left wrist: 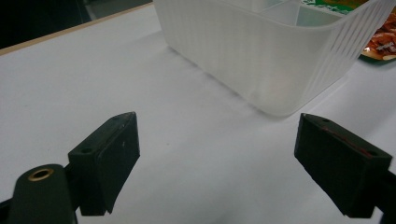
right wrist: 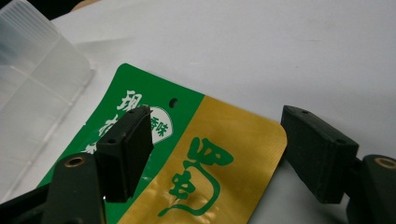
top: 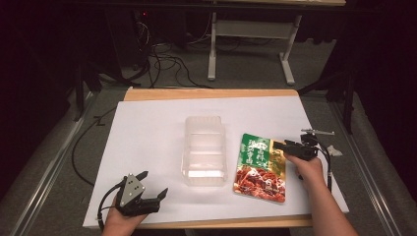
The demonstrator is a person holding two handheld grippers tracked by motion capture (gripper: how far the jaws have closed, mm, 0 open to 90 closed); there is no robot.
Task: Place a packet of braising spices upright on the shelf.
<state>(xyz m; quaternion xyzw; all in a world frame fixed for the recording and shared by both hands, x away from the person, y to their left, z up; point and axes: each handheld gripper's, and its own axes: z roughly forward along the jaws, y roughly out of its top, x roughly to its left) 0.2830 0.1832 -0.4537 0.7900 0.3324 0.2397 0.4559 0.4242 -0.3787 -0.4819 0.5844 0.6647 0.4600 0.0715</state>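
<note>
Lying flat on the white surface [top: 147, 147], the food packet [top: 260, 168] sits just right of the clear plastic box [top: 205, 150], its long axis running away from the person, green-and-gold top end farthest. The right tongs [top: 278, 144] hang wide open over that top end, one jaw above the green, the other past the gold corner, gripping nothing. The left tongs [top: 153, 184] rest near the front edge, wide open and empty.
</note>
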